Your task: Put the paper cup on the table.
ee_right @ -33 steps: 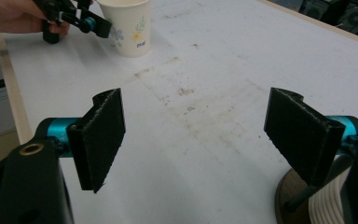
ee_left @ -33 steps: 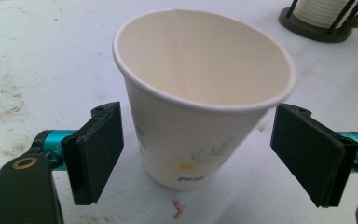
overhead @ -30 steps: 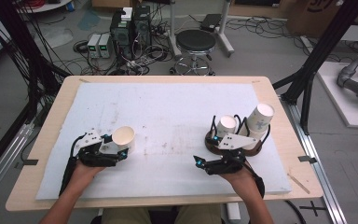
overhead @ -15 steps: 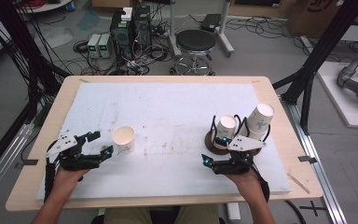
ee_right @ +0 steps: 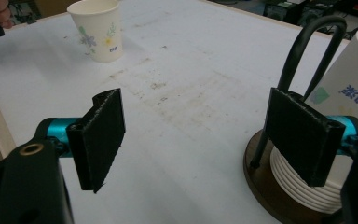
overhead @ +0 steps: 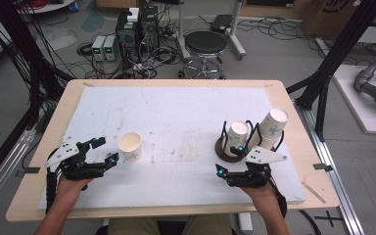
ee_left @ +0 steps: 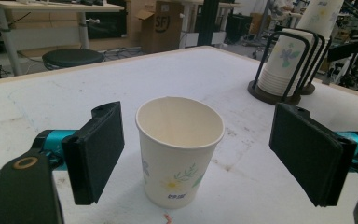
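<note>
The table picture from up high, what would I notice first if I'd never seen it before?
Probably the lone paper cup standing upright on the white table cover, just ahead of the open left gripper, with no jaw touching it. Next, the stacks of cups in black wire holders near the table's right edge, with the right gripper open in front of them.

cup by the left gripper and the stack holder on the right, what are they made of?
Cup: looks like paper, matte off-white with a printed flower and a rolled rim. Stack holder: black bent rods, probably coated metal, smooth and slightly glossy; its round dark base could be wood or plastic, hard to tell.
</note>
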Demonstrator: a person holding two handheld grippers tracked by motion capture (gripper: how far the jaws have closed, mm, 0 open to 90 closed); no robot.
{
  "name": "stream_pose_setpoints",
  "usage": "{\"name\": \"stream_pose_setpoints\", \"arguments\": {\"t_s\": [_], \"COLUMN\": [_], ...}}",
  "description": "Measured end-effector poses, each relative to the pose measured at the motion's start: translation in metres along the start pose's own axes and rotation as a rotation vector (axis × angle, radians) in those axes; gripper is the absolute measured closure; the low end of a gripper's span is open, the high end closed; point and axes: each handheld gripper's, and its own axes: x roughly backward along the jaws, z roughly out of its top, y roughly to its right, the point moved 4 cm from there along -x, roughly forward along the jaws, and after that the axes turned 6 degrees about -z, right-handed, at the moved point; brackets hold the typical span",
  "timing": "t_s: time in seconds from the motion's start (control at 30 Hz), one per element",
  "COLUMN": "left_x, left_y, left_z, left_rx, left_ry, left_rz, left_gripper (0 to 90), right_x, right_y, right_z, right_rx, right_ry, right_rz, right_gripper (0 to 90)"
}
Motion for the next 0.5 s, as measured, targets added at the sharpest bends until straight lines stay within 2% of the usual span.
{"name": "stream_pose_setpoints", "arguments": {"t_s": [0.2,0.5], "left_x": [0.0035,0.0033], "left_y": [0.0004,0.0], "left_z": [-0.0005,-0.0011], "left_rx": [0.003,0.0], "left_ry": [0.006,0.002], "left_rz": [0.005,0.006], "left_gripper": [17.8,17.9], "right_x": [0.0049,0.0046], "right_y": [0.0017,0.0025], "right_z": [0.0014,0.0004], "right_rx": [0.0,-0.006], "right_ry": [0.016,0.009], "right_rz": [-0.023,-0.024], "right_gripper": [21.0,21.0]}}
